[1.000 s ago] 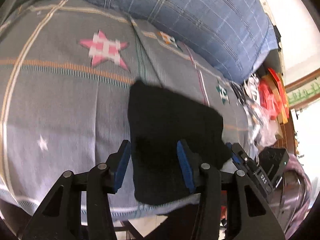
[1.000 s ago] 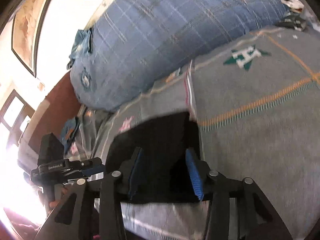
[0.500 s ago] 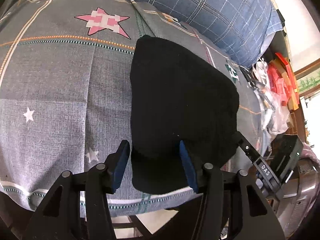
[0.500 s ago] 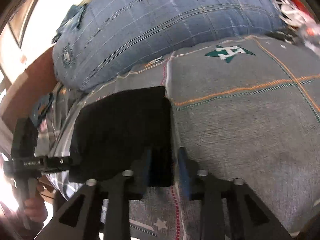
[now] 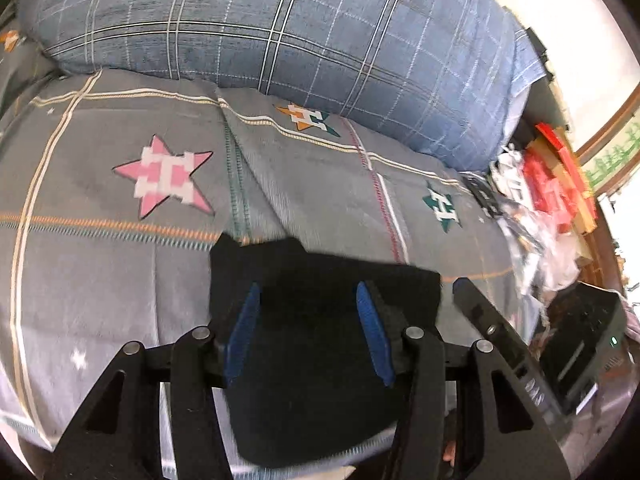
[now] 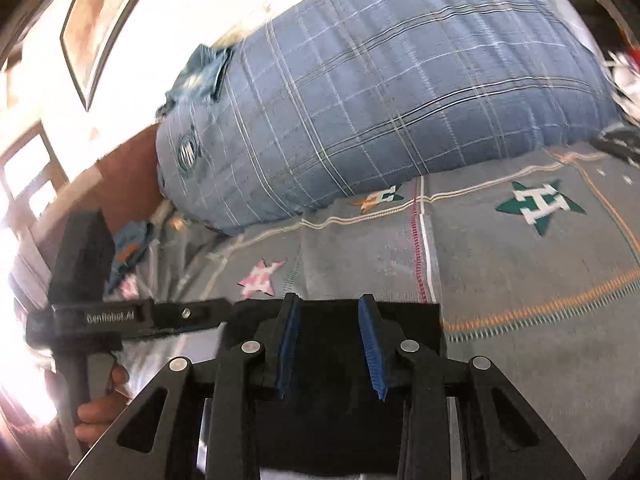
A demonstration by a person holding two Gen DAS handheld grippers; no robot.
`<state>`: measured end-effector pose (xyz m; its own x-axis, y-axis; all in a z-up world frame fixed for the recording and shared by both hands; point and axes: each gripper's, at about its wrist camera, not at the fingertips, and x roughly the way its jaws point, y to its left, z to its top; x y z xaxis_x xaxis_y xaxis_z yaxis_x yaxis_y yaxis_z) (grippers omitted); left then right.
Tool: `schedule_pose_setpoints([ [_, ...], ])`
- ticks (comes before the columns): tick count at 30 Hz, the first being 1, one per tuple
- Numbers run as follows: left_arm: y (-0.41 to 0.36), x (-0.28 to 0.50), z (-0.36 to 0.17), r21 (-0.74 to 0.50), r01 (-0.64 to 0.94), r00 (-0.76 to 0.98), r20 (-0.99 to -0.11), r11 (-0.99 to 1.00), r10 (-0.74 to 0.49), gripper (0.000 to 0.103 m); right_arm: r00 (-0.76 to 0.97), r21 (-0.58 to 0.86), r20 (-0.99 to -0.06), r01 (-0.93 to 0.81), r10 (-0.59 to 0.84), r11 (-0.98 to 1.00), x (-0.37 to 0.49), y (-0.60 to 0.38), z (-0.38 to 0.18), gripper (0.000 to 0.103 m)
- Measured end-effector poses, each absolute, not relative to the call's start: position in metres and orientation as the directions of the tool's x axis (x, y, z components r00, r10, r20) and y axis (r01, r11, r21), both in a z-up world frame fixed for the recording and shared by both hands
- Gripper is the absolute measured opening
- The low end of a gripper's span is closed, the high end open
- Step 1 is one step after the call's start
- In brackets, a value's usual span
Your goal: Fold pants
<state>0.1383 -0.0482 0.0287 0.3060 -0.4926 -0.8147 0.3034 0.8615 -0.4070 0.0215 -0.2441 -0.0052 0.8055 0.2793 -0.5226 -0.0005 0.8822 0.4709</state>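
Black folded pants (image 5: 320, 344) lie between both grippers' parted fingers (image 6: 370, 344).

Black pants (image 5: 320, 344) on a grey bedspread (image 5: 100, 264)

The left gripper (image 5: 308, 320) hangs spread over them; a blue plaid pillow (image 5: 280, 28) lies beyond.

Open grey bedspread (image 5: 100, 240) lies ahead and to both sides of the folded black pants (image 5: 320, 340), bounded at the far edge by a large blue plaid pillow (image 5: 280, 28) and at the right by piled clutter (image 5: 552, 200).
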Motion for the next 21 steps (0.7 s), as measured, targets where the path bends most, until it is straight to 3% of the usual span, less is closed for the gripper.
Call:
schedule_pose_setpoints([
  [4,-0.068,0.154,-0.005,-0.291,0.298,0.312,-0.87,0.909,-0.381,0.049,0.719,0.391,-0.657,0.07,0.225,0.918,0.051,-0.249,-0.052,0.028],
  [5,-0.069,0.155,-0.008,-0.282,0.3,0.323,-0.869,0.911,-0.375,0.05,0.75,0.419,-0.615,0.047,0.245,0.907,0.049,-0.255,-0.056,0.027],
  [11,-0.068,0.152,-0.007,-0.266,0.315,0.348,-0.861,0.911,-0.371,0.051,0.744,0.421,-0.619,0.044,0.251,0.906,0.049,-0.256,-0.055,0.028],
  [16,-0.066,0.146,-0.001,-0.252,0.323,0.359,-0.859,0.912,-0.365,0.051,0.745,0.511,-0.601,0.079,0.29,0.856,0.045,-0.266,-0.049,0.03],
  [21,-0.059,0.14,0.009,-0.271,0.313,0.359,-0.853,0.91,-0.378,0.051,0.756,0.511,-0.588,0.071,0.288,0.857,0.021,-0.261,-0.028,0.043],
])
